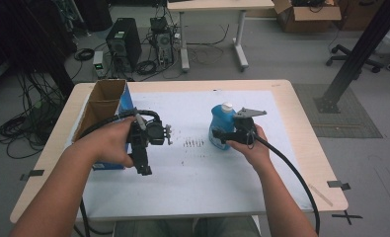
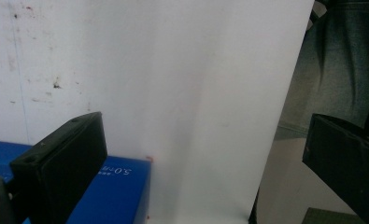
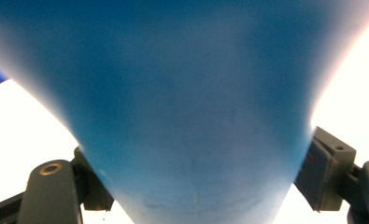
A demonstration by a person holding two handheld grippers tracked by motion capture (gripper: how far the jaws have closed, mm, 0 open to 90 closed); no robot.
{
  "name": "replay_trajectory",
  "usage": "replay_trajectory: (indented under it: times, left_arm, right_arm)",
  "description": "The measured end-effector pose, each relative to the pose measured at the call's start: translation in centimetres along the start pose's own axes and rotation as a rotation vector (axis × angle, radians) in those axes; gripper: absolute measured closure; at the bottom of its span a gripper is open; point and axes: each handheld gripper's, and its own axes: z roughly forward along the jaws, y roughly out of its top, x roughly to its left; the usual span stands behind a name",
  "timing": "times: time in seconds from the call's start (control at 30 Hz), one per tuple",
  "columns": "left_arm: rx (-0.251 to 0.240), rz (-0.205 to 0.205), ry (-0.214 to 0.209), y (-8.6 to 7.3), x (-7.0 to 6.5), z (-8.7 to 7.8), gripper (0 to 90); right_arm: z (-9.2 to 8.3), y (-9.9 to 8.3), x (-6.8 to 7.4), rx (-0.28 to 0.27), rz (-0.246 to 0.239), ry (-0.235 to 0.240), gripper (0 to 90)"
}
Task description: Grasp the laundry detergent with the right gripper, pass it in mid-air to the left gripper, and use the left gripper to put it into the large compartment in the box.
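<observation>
A white-covered surface [image 1: 192, 173] is carrying an open cardboard box [image 1: 103, 101] at its left edge. Near the middle, a blue bottle [image 1: 222, 126] with a white cap is standing upright, and the right gripper [image 1: 232, 134] is pressing its fingers [image 3: 324, 168] against both sides of the bottle's body. The left gripper [image 1: 143, 165] is hovering beside the box, its fingers [image 2: 60, 163] spread wide on nothing.
</observation>
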Motion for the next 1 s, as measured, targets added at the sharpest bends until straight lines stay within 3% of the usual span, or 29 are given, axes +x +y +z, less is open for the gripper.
replay_trajectory:
  times: [0.77, 1.0]
  left_arm:
    - [0.006, 0.003, 0.004, 0.02, 0.12, 0.03, 0.2]
    - [0.005, 0.001, 0.004, 0.16, 0.04, 0.00, 0.2]
  right_arm:
    - [0.17, -0.31, 0.27, -0.023, -0.017, -0.011, 40.2]
    - [0.11, -0.43, 0.63, -0.037, -0.073, -0.043, 44.2]
